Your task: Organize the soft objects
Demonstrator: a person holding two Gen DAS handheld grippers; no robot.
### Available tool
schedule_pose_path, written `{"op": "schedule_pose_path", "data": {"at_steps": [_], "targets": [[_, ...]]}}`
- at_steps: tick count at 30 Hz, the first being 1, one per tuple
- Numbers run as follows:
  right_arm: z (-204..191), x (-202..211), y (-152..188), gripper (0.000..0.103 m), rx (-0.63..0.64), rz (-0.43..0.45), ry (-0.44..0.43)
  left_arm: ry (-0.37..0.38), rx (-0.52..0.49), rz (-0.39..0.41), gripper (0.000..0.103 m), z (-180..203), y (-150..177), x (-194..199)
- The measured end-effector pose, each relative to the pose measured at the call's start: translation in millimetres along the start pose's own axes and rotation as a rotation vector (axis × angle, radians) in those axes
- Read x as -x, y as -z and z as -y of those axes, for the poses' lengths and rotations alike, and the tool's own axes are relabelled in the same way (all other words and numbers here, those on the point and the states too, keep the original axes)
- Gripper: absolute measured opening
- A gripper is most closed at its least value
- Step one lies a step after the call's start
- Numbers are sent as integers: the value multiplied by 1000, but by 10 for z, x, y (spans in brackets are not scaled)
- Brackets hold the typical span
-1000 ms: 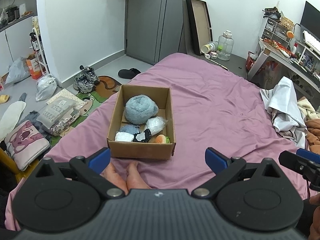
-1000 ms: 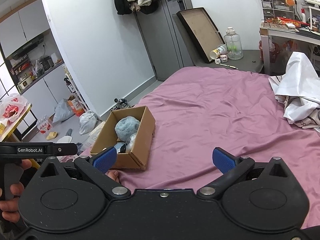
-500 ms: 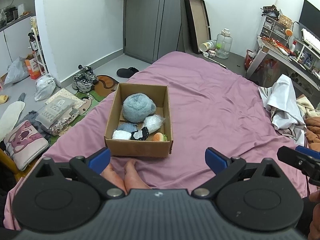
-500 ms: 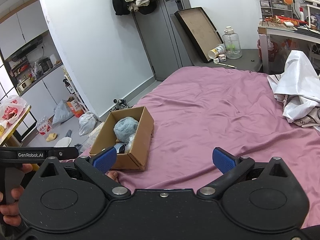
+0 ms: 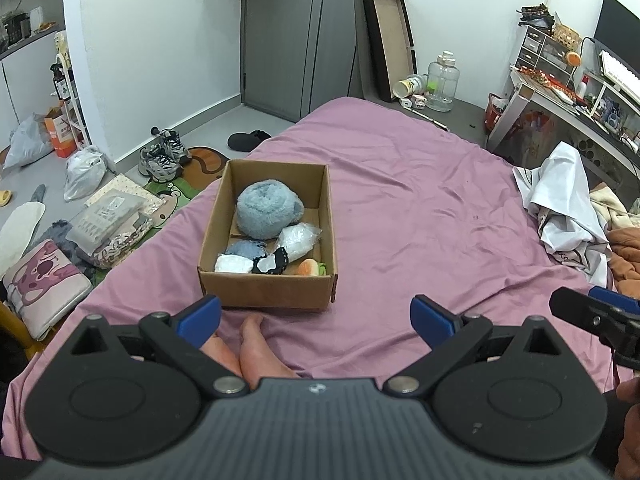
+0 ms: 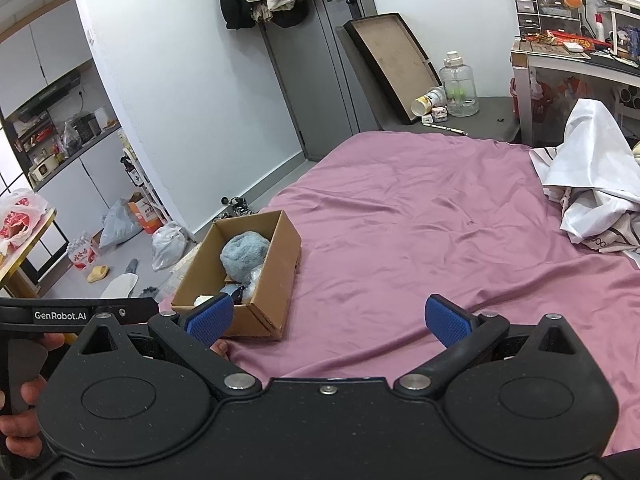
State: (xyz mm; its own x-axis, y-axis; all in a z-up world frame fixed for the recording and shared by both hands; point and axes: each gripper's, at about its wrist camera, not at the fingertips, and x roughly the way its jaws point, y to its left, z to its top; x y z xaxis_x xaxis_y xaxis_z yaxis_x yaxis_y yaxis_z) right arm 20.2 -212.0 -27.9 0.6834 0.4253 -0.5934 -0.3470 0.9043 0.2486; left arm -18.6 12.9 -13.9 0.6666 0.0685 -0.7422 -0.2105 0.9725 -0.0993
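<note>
- Left tongs [image 5: 316, 318] are held spread wide, nothing between the blue pads; they hang over the near edge of the bed [image 5: 420, 208], just short of the cardboard box [image 5: 268, 288].
- Right tongs [image 6: 326, 320] are likewise spread and empty, set off to the right of the box [image 6: 276, 264].
- Soft objects are seen inside the box: a fluffy blue plush [image 5: 266, 210] at the back, a clear bagged item [image 5: 298, 242], a grey-blue bundle [image 5: 244, 249], a white piece [image 5: 232, 265], a black-and-white piece [image 5: 272, 266] and an orange toy [image 5: 310, 268] along the front wall.
- Bare feet [image 5: 248, 354] rest on the sheet directly below the left tongs, touching or nearly touching the box front.
- Risk, judged: the small pieces are packed tight against the front wall, so two could be pinched at once, or the cardboard rim caught.
- Risk, judged: the light box may slide on the satin sheet if nudged; its left side lies near the bed's left edge, above floor clutter.
- Open room: a broad bare stretch of sheet is available right of the box, up to the white crumpled clothing [image 5: 568, 208].
</note>
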Motion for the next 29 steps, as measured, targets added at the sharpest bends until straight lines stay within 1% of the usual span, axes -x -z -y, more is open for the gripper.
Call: {"op": "schedule_pose_path", "data": {"at_steps": [12,24,29], "targets": [[51,-35,10,103,-11,-7,5,-13,2,-11,100,12,12,-68],[43,-23,5,103,-13,-2,10,5,-18,29,100,19,-18,-63],[27,-48,5,103,-7,-8,10,9,-12,26,100,2,-54,-125]]}}
